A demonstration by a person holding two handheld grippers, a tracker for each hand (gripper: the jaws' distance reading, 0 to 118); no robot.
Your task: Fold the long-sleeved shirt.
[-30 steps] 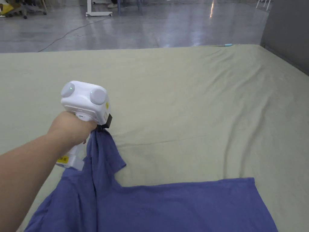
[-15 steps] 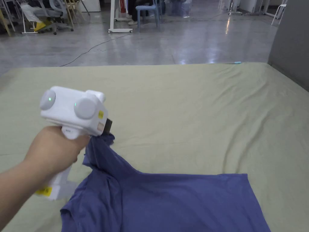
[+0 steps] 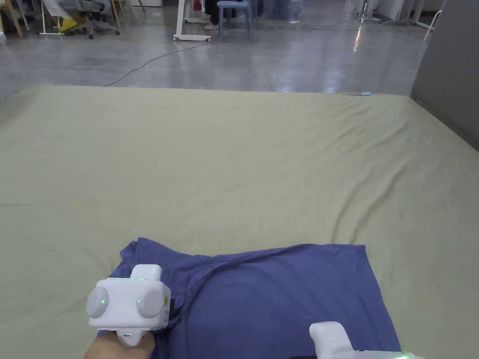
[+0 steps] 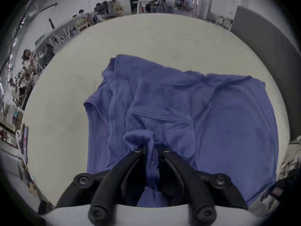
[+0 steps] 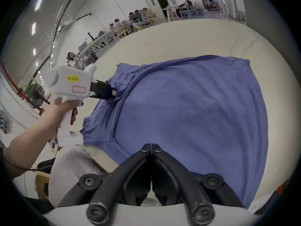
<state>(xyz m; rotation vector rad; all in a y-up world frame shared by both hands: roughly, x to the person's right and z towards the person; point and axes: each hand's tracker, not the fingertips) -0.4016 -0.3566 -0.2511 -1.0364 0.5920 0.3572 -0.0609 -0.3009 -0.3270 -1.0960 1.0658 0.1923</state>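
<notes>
While the blue shirt (image 3: 280, 299) lies spread over the near part of the olive-green bed sheet (image 3: 243, 168), the left gripper (image 4: 152, 148) has its jaws pinched narrow on a bunched wad of the fabric, which looks like the end of a sleeve, and it's sitting low over the shirt's left half. From the right gripper view you can see that same left gripper (image 5: 114, 93) poking into the rumpled side of the shirt, with the person's hand (image 5: 65, 108) wrapped round the white handle. My guess at the reason: the sleeve is being carried in over the body so it lands flat on top, which is the usual first fold, and the claw hasn't let go because the cloth isn't laid out yet. The right gripper (image 5: 151, 146) has its jaws pressed together tip to tip with nothing between them, just parked above the near edge of the shirt's smoother right half, so probably waiting for its turn or ready to pin things down. Containers-wise, I don't see any bin or basket on the sheet for the shirt to end up in. So the fold looks barely started, and the left side is a wrinkly mess that'll want smoothing.
</notes>
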